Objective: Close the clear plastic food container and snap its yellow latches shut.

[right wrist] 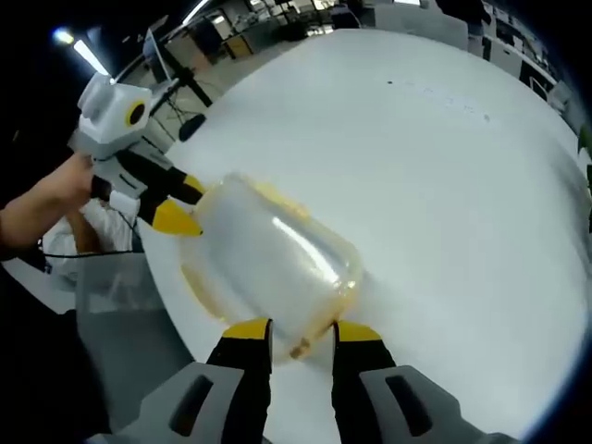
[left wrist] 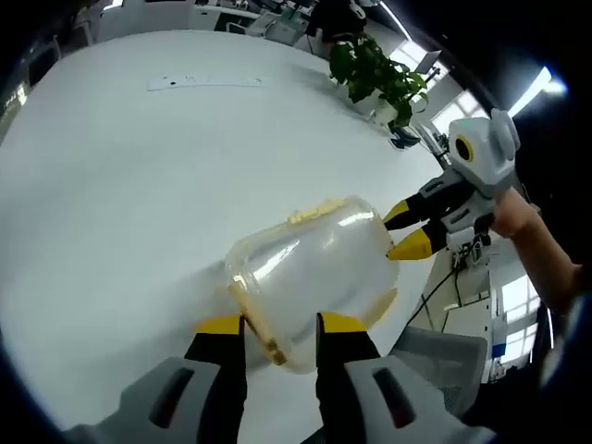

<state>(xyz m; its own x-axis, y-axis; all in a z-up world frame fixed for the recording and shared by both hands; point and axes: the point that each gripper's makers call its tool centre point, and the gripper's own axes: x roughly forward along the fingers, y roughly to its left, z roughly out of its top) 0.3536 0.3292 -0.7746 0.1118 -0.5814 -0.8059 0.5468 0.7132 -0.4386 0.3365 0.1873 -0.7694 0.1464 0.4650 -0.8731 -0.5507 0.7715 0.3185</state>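
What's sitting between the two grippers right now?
The clear plastic container, in the left gripper view: left gripper at one end, right gripper at the other.

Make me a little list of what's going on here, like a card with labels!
thing: clear container with yellow latches
where: on the white table, near its edge
left gripper: jaws on both sides of one end
right gripper: jaws on both sides of the other end
grip: too close to tell whether they pinch it
behind: a plant at the table's far edge
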